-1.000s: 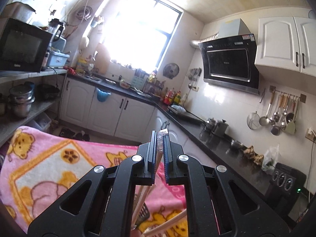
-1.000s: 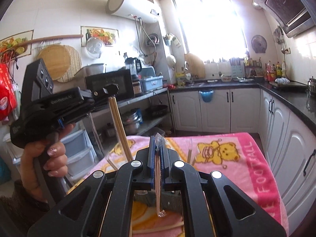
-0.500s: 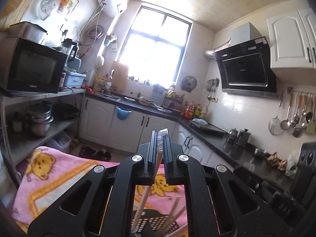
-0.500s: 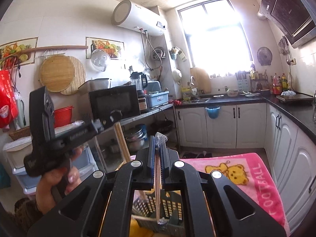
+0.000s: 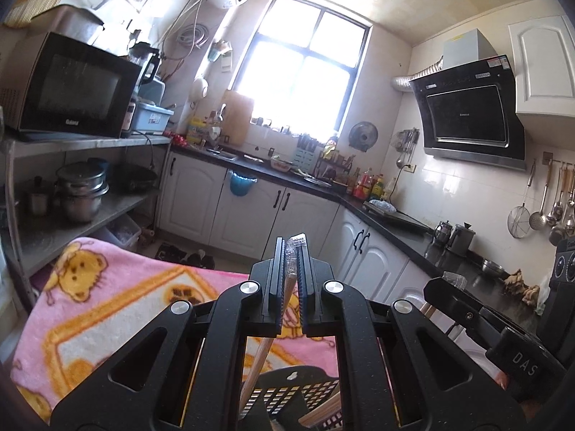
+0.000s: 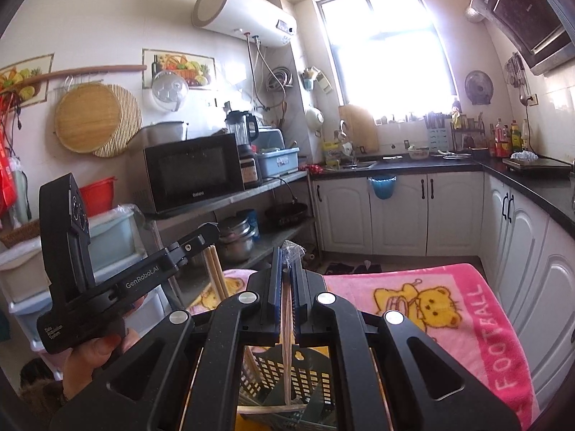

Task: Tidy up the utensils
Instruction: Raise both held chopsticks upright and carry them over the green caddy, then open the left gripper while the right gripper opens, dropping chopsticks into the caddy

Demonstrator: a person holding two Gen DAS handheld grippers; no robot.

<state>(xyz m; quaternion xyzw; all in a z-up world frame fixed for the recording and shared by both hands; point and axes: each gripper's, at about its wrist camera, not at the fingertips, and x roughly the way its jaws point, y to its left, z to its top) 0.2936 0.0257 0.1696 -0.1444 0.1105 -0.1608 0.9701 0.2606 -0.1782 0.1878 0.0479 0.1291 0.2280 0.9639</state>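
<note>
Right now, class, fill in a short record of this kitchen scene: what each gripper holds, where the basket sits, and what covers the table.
left gripper: shut on plastic-wrapped wooden chopsticks
right gripper: shut on a second wrapped wooden chopstick pair
container: dark slotted plastic basket, below both grippers, holding loose chopsticks
surface: pink teddy-bear blanket
chopstick ends: reaching down toward the basket

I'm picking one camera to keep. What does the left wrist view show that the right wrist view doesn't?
Left only: hanging ladles, kettles, right tool from the side.
Right only: round boards, red tub, left tool with hand.
Both: each tool shut on wrapped chopsticks above the black basket, pink blanket, microwave, window.
</note>
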